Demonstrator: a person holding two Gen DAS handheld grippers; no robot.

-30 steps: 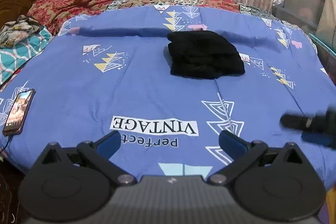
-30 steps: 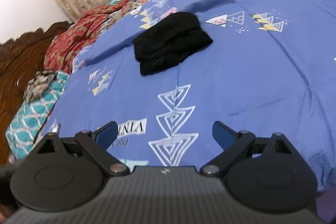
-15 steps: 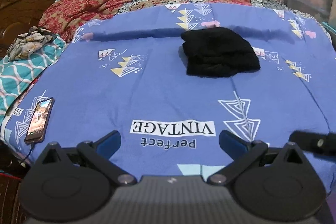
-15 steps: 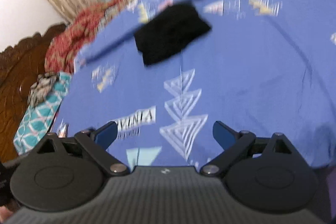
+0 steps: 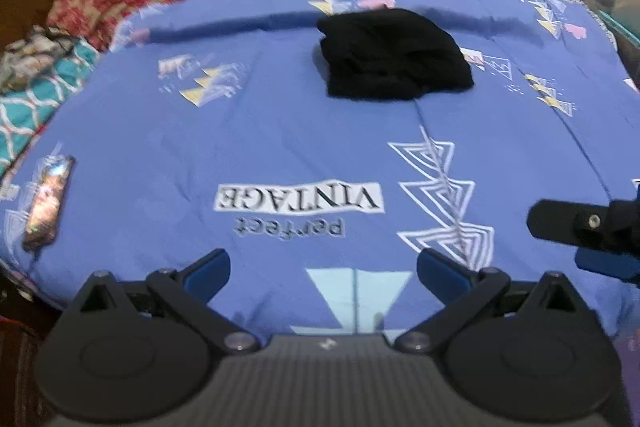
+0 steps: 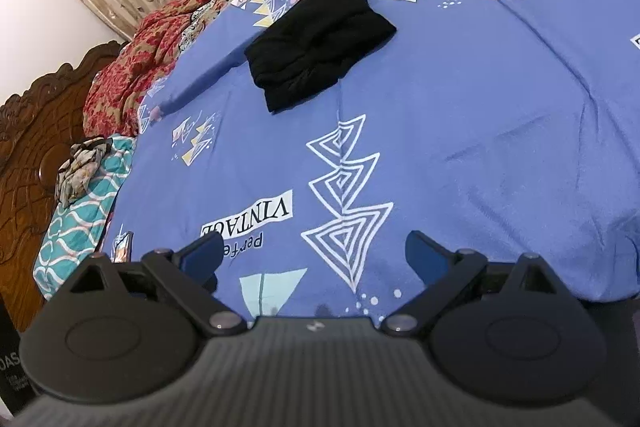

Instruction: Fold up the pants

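Black, soft folded pants [image 5: 394, 55] lie mid-bed on the blue printed quilt [image 5: 280, 131]; both grippers [image 5: 323, 267] [image 6: 312, 257] hang open-fingered, empty; any hold suits a folded edge

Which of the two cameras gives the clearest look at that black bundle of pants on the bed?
The right wrist view: the pants are sharp there, a compact folded bundle with visible creases, lying on the blue bedspread. The left wrist view also shows the whole bundle, nearly centered, but that picture is blurred, so the folds are hard to make out.
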